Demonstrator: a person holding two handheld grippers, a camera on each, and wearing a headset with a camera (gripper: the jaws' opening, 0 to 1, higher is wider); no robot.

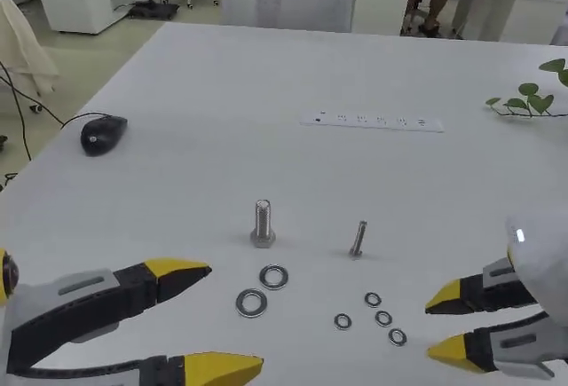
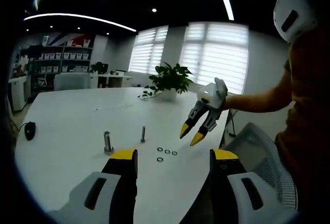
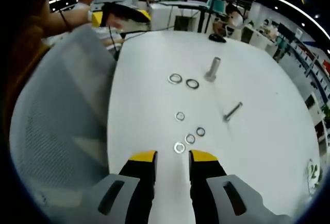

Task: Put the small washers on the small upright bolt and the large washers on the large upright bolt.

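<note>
In the head view the left gripper (image 1: 232, 318) and the right gripper (image 1: 429, 327) hover over the white table (image 1: 222, 93), both with jaws apart and empty. The large bolt (image 1: 262, 224) and the small bolt (image 1: 358, 239) stand upright, with two large washers (image 1: 273, 277) and four small washers (image 1: 383, 319) lying flat before them. The left gripper view adds blinded windows (image 2: 216, 54), an orange sleeve (image 2: 268, 98) and a mesh chair (image 2: 263, 157). The right gripper view shows one small washer just ahead of its jaws.
</note>
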